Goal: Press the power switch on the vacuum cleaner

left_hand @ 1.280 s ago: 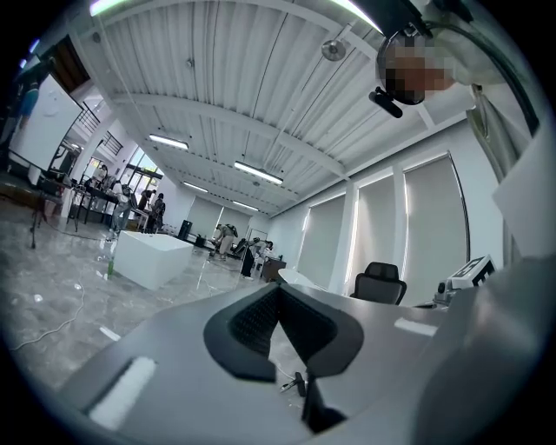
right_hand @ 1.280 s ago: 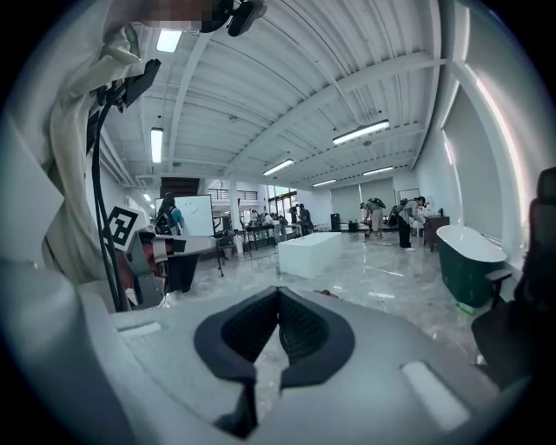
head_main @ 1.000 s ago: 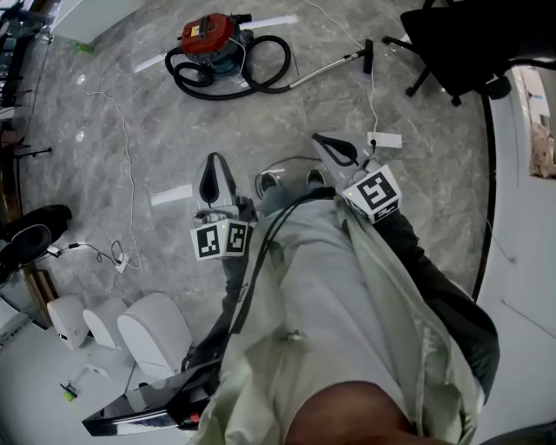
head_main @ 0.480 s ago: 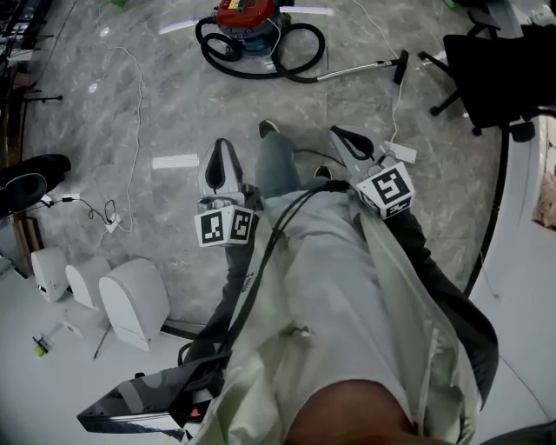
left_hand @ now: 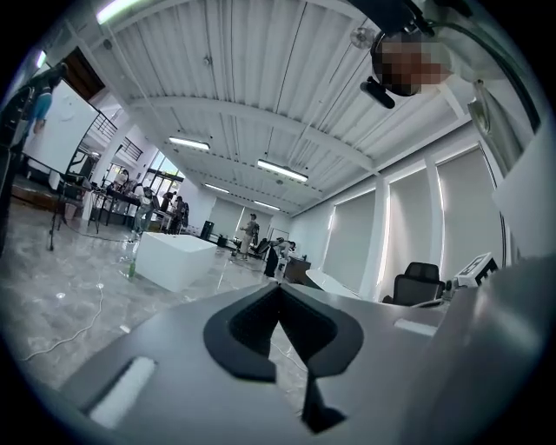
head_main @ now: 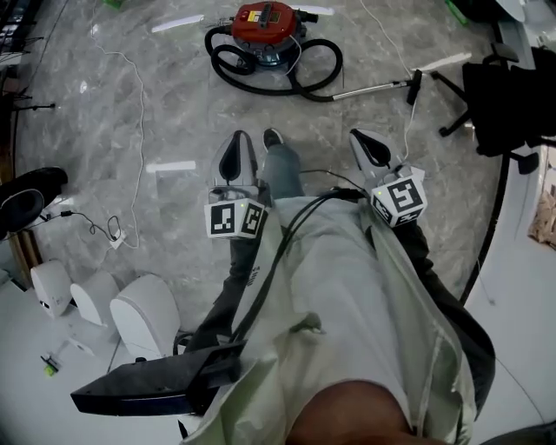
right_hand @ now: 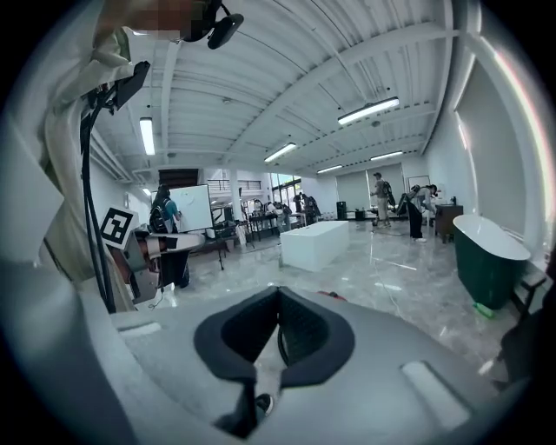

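The vacuum cleaner (head_main: 265,22), a red canister with a teal base, stands on the grey marble floor at the top of the head view. Its black hose (head_main: 287,78) coils around it, and the metal wand (head_main: 373,87) lies off to the right. My left gripper (head_main: 235,139) and right gripper (head_main: 358,136) are held in front of the person's body, well short of the vacuum. Both point forward with the jaws together and nothing between them. The left gripper (left_hand: 280,287) and the right gripper (right_hand: 278,291) look level across a large hall in their own views.
A black office chair (head_main: 508,96) stands at the right, next to a white curved table edge (head_main: 521,287). White rounded units (head_main: 143,317) and a power strip with cables (head_main: 117,239) lie at the left. The person's shoe (head_main: 274,139) steps between the grippers.
The person has walked towards the vacuum cleaner, which now sits more in line ahead of the grippers. Both grippers stay shut and have moved with the body.
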